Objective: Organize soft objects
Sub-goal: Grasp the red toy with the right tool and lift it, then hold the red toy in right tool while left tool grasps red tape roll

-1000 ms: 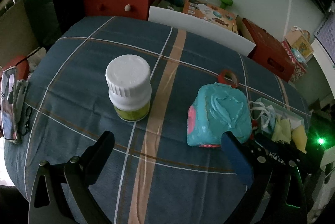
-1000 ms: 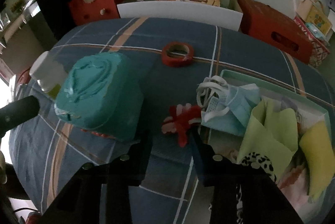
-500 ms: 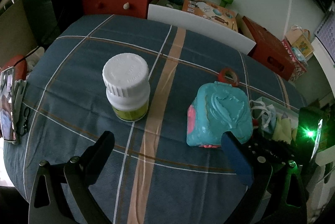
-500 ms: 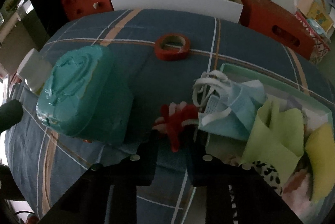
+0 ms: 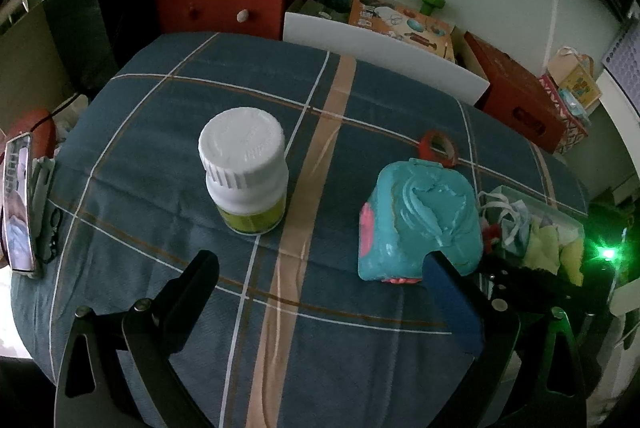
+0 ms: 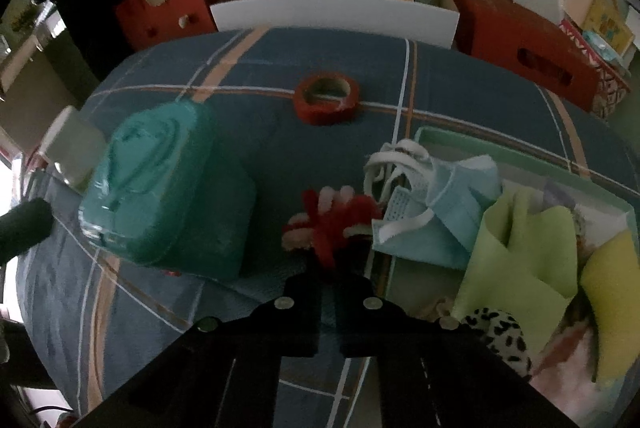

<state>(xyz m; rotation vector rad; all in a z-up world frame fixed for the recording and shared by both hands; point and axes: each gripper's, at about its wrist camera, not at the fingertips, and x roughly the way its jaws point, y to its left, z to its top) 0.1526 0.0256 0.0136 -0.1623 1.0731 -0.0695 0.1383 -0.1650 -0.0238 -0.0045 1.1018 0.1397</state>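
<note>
The right gripper has just squeezed tight on the red fuzzy toy, which sits at 9 o'clock of the tray. Pick-up step. Next: lift it & drop it in w/ the other soft stuff. Left gripper is wide open, holding nothing.

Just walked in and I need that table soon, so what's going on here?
A person is sorting soft things into a pale green tray on the plaid tablecloth. The right gripper has just closed on a fuzzy red and white item beside the tray, which already holds a blue face mask and light green cloth. The left gripper hangs open, holding nothing, near a white-capped bottle and teal wipes pack.
</note>
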